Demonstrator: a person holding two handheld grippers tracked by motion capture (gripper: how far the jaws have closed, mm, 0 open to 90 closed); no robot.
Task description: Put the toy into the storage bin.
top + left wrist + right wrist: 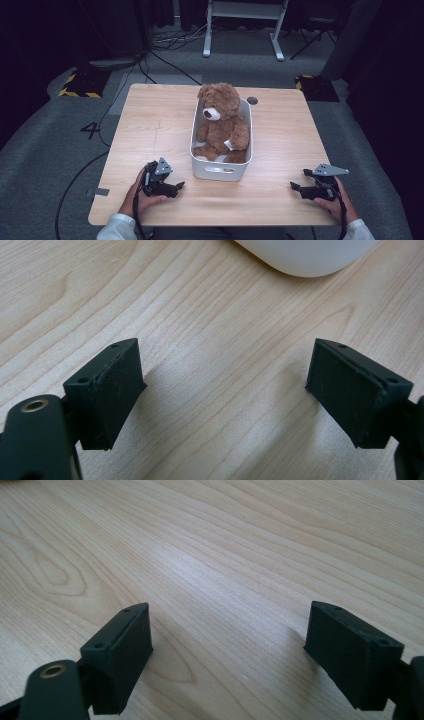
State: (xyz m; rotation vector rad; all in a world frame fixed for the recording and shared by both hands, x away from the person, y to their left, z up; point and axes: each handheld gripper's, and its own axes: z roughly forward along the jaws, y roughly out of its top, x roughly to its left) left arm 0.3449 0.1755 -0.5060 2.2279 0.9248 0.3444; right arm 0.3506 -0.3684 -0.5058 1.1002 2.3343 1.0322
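A brown teddy bear (220, 122) sits upright inside a white plastic bin (218, 171) in the middle of the wooden table (150, 120). My left gripper (176, 187) rests low near the table's front edge, just left of the bin, open with bare wood between its jaws (225, 385). A corner of the white bin (305, 255) shows ahead of it. My right gripper (294, 185) sits at the front right of the table, open over bare wood (227, 635), well apart from the bin.
A dark round hole (252, 100) marks the table behind the bin. Beyond the table lie grey carpet, loose cables (170, 37), a white frame's legs (242, 30) and yellow-black striped blocks (80, 85).
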